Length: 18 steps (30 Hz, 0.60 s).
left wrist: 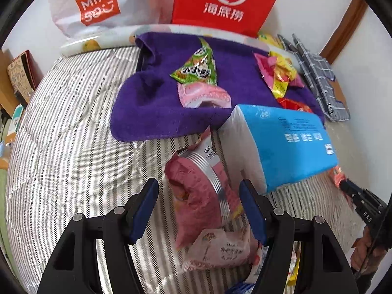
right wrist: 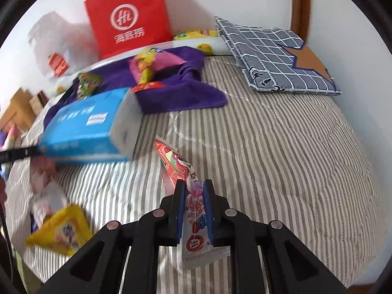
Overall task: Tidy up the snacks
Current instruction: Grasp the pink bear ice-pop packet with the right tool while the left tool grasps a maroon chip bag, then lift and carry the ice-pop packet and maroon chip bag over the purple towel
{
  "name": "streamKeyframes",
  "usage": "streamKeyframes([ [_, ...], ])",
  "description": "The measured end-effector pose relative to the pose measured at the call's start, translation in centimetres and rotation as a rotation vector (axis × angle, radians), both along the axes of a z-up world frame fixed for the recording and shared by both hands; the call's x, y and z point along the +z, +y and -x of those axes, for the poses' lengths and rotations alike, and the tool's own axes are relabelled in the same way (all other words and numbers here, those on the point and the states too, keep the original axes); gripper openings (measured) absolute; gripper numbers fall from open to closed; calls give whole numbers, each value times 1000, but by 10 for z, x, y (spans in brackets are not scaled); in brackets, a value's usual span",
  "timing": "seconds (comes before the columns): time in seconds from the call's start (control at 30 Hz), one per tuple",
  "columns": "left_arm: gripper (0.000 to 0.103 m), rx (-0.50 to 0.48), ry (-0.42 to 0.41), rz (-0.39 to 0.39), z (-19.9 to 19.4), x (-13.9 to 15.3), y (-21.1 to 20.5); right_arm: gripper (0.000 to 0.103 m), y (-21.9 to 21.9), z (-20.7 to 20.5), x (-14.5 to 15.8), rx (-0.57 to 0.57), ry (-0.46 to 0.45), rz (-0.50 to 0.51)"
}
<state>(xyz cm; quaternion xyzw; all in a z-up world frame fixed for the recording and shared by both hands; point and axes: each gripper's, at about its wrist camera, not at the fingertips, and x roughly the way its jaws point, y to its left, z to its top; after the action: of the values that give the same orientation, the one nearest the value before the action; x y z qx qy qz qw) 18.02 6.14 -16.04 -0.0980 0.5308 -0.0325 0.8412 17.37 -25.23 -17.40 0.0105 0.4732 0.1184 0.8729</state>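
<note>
**Right tongs pinch a strawberry packet while the left tongs stand spread over a pink bag**

Left wrist view: the left tongs [left wrist: 199,212] stand spread, pointing steeply down at the striped bed cover [left wrist: 73,147]. A dusky pink snack bag [left wrist: 203,210] lies on the cover between the two blue pads [left wrist: 144,210], which do not press on it. At 2 o'clock from the bag, just beside it, a blue tissue pack [left wrist: 289,142] sits tilted, its far end resting on the edge of a purple towel [left wrist: 152,107]. On the towel, at 12 o'clock from the tongs, a green packet [left wrist: 198,68] overlaps a pale pink packet [left wrist: 205,96]; at 1 o'clock lies a cluster of pink and yellow packets [left wrist: 279,73]. Behind the towel a red paper bag [left wrist: 227,2] stands against the wall, with a white shopping bag [left wrist: 98,7] at its 9 o'clock. A folded checked cloth [left wrist: 316,73] lies at 2 o'clock near the wall. At 4 o'clock the right tongs [left wrist: 343,181] enter at the frame edge, with a hand [left wrist: 365,252] behind them.

Right wrist view: the right tongs [right wrist: 193,210] are pressed together on a red-and-white strawberry packet [right wrist: 193,218], which sticks up past the tips and hangs below them, above the striped cover. The tissue pack [right wrist: 85,129] sits at 10 o'clock, the towel [right wrist: 176,90] at 12 o'clock, the red bag [right wrist: 129,17] behind it. A yellow packet [right wrist: 61,230] lies at 9 o'clock, blurred. The checked cloth [right wrist: 276,56] rests at 1 o'clock.
</note>
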Motion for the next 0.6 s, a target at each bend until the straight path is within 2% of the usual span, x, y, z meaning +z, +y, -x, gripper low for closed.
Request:
streamKeyframes([
  [0.07,67,3,2,-16,-3,-4,-2,19,2,-4,-2,-5,1,-12],
  [0.1,60,6,2,-22,-4,-5,-3,22,6,-6,-4,1,9,-19],
  [0.13,49,8,4,-24,-4,-6,-3,25,8,-8,-7,14,19,-24],
  [0.2,49,13,1,-9,-5,-7,0,37,13,-11,-12,29,27,-25],
  [0.3,47,17,-19,0,-4,-5,3,43,22,-12,-14,39,-2,-2],
  [0.33,47,17,-24,0,-3,-3,4,42,24,-12,-14,42,-6,9],
  [0.37,46,19,-31,2,-2,-1,5,35,29,-12,-15,46,-18,34],
  [0.4,46,22,-38,3,-2,1,7,24,31,-13,-17,48,-27,53],
  [0.47,46,25,-53,5,0,5,9,21,33,-12,-17,51,-41,75],
  [0.6,45,37,-96,8,5,17,17,20,29,-13,-16,29,-29,50],
])
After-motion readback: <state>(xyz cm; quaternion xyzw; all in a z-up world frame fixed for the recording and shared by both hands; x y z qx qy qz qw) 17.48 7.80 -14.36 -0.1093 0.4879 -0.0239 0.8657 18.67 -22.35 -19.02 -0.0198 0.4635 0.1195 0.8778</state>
